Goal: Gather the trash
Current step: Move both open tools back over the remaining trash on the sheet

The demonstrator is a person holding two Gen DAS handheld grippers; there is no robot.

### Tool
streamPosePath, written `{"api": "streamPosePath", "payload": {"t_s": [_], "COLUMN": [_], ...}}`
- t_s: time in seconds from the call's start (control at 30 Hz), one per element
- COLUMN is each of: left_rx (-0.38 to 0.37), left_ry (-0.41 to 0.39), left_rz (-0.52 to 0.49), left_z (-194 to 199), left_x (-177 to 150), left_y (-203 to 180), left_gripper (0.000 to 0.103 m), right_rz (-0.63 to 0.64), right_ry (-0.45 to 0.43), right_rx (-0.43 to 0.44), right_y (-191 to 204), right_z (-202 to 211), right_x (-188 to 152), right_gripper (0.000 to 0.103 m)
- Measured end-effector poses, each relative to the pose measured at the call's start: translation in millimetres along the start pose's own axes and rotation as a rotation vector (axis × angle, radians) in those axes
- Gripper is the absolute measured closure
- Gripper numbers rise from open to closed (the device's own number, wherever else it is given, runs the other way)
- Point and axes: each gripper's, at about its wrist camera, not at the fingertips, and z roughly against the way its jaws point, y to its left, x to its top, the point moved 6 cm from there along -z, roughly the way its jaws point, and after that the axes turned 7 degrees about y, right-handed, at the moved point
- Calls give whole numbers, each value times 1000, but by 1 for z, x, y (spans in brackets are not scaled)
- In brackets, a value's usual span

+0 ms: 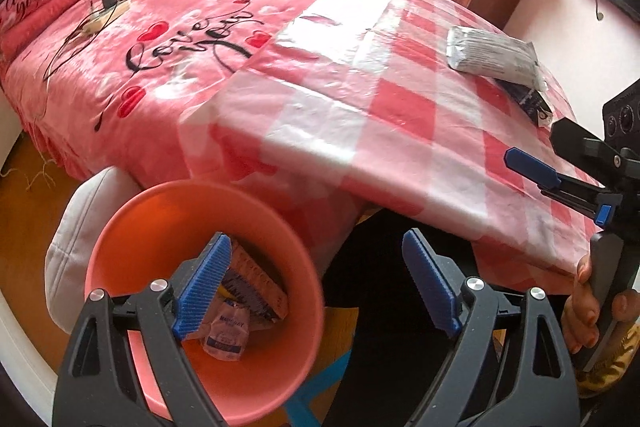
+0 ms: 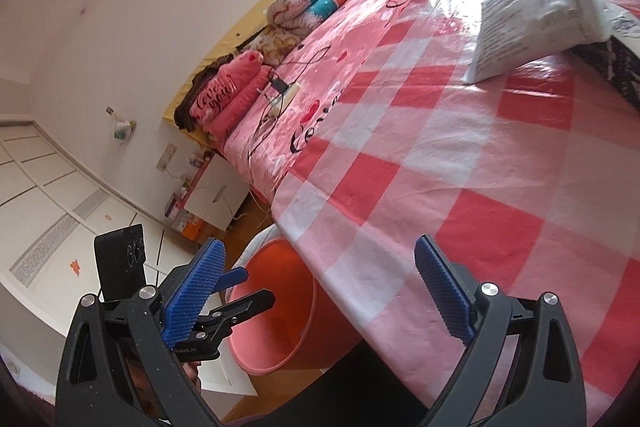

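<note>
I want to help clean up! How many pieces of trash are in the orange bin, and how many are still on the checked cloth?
In the orange bin: 2, a brown wrapper and a clear packet
On the checked cloth: 2, a silver packet and a dark packet under it
Total: 4

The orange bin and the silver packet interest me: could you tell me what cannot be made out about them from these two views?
- Orange bin, left wrist view: its contents are partly hidden behind the left gripper's finger; only a small wrapper and a box show.
- Orange bin, right wrist view: the checked cloth covers part of its mouth; nothing inside shows.
- Silver packet: print too small and blurred to read.
- Dark item under the packet: cut off by the picture's edge.
</note>
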Motion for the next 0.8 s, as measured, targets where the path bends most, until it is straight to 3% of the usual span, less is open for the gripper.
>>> {"api": "streamPosePath", "payload": {"t_s": [0.8], "left_rx": [13], "left_ry": [20], "left_rz": [-143], "left_z": [-11], "left_x": [17], "left_y": [-84], "left_gripper": [15], "right_rz": [-43], "right_ry": [-134], "right_rx": [-13], "right_y": [-45], "right_z": [58], "right_x": [10], "right_gripper": [8]}}
